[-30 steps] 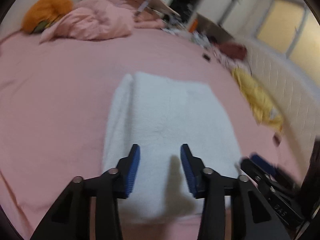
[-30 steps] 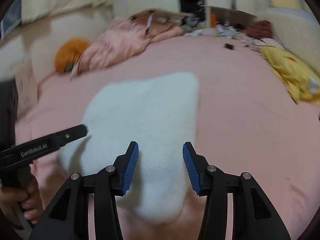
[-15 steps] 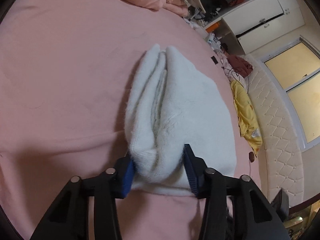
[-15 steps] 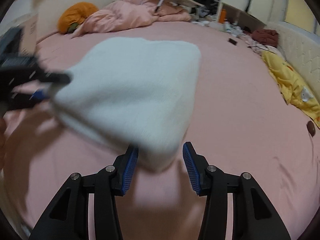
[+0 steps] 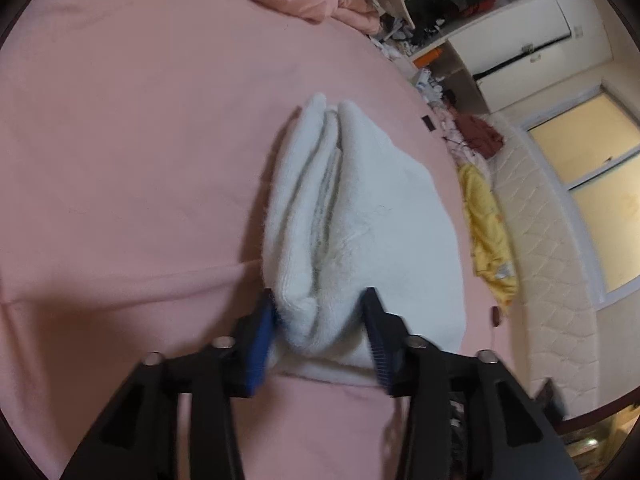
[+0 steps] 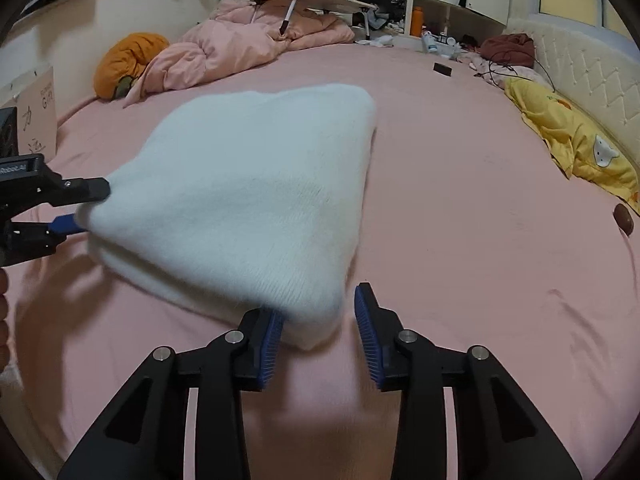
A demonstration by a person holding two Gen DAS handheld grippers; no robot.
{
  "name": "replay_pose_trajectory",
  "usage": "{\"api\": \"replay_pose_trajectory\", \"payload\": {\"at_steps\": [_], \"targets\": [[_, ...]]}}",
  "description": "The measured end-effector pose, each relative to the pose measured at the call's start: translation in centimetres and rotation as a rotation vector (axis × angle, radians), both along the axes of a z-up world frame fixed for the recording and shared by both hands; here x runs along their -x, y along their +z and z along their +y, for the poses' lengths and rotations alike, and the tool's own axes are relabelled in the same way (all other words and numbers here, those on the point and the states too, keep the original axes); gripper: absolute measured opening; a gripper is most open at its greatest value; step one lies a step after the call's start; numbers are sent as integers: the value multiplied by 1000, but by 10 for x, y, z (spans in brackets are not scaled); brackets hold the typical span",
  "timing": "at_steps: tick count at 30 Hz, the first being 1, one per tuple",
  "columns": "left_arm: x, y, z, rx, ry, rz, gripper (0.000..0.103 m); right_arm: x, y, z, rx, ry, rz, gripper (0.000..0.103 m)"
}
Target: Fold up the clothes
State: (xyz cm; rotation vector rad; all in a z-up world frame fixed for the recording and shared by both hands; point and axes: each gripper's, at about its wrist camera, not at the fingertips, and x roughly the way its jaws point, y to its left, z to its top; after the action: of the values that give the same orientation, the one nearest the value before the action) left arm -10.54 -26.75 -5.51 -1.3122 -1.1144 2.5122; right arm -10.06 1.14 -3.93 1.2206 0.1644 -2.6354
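Note:
A white fluffy folded garment (image 5: 352, 208) (image 6: 248, 184) lies on the pink bed (image 5: 120, 160) (image 6: 460, 240), with its near edge raised. My left gripper (image 5: 320, 312) (image 6: 86, 208) has one near corner, a stack of layers, bunched between its blue pads. Both pads touch the cloth while the jaws are opening. My right gripper (image 6: 318, 316) straddles the other near corner and its jaws are closing. Its left pad touches the cloth and its right pad stands just clear of it.
A crumpled pink duvet (image 6: 248, 44) and an orange cushion (image 6: 128, 60) lie at the bed's far end. A yellow garment (image 6: 576, 148) (image 5: 488, 232) lies along the quilted white edge (image 6: 580, 64). A small black object (image 6: 443, 68) and a brown one (image 6: 624, 218) rest on the sheet.
My left gripper rolled, came down and closed around the garment's near corner. My right gripper moved onto the other corner and narrowed. The garment's near edge rose off the bed.

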Motion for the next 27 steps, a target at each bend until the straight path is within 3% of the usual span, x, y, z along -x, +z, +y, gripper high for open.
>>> {"api": "replay_pose_trajectory", "payload": {"at_steps": [2, 3, 5, 6, 10, 13, 15, 18, 27], "targets": [[-16, 20, -2, 94, 52, 46, 77, -13, 15, 3, 30, -7, 15, 45], [-26, 30, 0, 136, 70, 71, 80, -20, 23, 4, 39, -3, 28, 48], [-45, 45, 3, 205, 91, 114, 85, -38, 39, 2, 45, 5, 70, 78], [-53, 49, 8, 237, 92, 120, 86, -47, 47, 1, 43, 0, 96, 81], [-87, 60, 33, 396, 92, 127, 89, -77, 63, -6, -3, -8, 143, 81], [-104, 56, 64, 512, 11, 95, 92, -89, 63, -9, -39, -34, 143, 81], [-109, 54, 82, 525, -72, 67, 92, -93, 62, -6, -14, -48, 115, 81], [-118, 59, 97, 559, -105, 89, 92, -99, 63, 0, 6, -74, 87, 81], [-136, 63, 100, 548, -52, 86, 92, -121, 80, 11, 17, -91, 125, 81]]}}
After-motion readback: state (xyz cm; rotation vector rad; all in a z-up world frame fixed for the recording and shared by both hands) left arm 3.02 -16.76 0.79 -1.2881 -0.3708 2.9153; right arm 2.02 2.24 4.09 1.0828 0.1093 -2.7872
